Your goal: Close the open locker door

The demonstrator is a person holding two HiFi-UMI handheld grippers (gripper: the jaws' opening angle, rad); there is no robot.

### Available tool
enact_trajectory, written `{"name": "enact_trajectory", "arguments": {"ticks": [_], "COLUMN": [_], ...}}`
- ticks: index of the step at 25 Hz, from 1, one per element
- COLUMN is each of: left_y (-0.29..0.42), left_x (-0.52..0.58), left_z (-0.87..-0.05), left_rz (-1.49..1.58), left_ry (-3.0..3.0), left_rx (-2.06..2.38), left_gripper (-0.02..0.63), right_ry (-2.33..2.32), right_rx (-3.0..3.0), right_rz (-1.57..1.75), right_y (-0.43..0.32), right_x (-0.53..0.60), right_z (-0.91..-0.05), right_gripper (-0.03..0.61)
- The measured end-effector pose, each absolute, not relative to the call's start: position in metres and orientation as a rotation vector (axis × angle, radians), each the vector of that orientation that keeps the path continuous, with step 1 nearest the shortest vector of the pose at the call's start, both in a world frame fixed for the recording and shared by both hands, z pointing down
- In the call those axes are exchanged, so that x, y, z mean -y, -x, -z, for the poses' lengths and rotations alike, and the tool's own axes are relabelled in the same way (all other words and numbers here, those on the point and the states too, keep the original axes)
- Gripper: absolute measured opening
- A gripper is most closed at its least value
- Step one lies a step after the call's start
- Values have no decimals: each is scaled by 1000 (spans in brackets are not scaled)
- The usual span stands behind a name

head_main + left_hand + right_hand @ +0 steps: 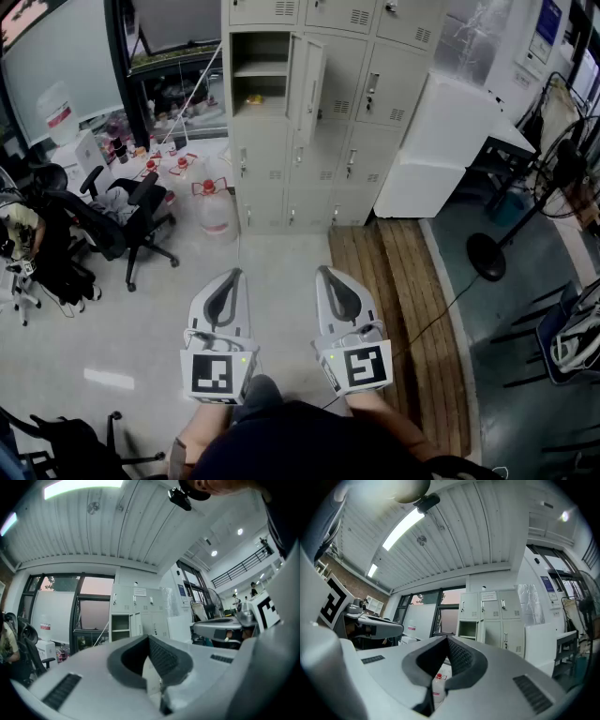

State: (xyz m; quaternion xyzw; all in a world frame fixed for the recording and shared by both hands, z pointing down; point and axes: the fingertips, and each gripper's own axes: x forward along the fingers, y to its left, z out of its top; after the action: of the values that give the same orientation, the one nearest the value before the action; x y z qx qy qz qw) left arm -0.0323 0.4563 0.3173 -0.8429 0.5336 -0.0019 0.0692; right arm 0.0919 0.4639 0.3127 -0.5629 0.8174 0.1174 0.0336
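A bank of grey lockers [366, 141] stands far ahead across the floor. One upper door [307, 89] hangs open, and the compartment [260, 70] behind it shows a shelf and a small yellow item. Both grippers are held low, close to the person, well short of the lockers. My left gripper [236, 273] is shut with nothing in it, and so is my right gripper [322, 270]. The left gripper view has the open compartment [120, 628] small beyond my shut left gripper [149, 637]. That compartment [467, 629] also shows past my shut right gripper [446, 638].
Black office chairs [131, 220] and clutter fill the left side. Water jugs [214, 206] stand on the floor left of the lockers. A white cabinet [441, 150] sits right of them, then a standing fan [497, 253]. A wooden pallet [394, 309] lies on the floor right of centre.
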Motion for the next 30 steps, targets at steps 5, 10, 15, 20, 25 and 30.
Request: {"name": "enact_trajectory", "arguments": {"ticks": [5,10,15,20,25,30], "left_y": [28,32,43,59,75,89], "left_x": [-445,-416,-362,-296,-232,-185], "left_z": [-324,-333,-333,-328,-321,-326], "left_rz": [7,0,-5,8,-3,-8], "left_ry": [2554,2588,2588,2595,2603,2642], "left_rx": [-1609,-1605,-1592,-1563,-1515,-1464], "left_gripper": [-11,-11,-11,-11,-11,-11], "right_ry": [1719,1750,1759,1776,1800,1853], "right_rx": [-2502,-2493,-2497,-2471,-2433,-2397], "right_rz": [-331,-315,-319,-285,-309,-295], "right_y": [-94,-91,-78,-66,-45,-30], "right_x": [-455,-425,-373,-308,-249,-205], "right_z": [-316,-324,-326,-319,-310,-313], "right_gripper": [15,15,15,17,18,81]}}
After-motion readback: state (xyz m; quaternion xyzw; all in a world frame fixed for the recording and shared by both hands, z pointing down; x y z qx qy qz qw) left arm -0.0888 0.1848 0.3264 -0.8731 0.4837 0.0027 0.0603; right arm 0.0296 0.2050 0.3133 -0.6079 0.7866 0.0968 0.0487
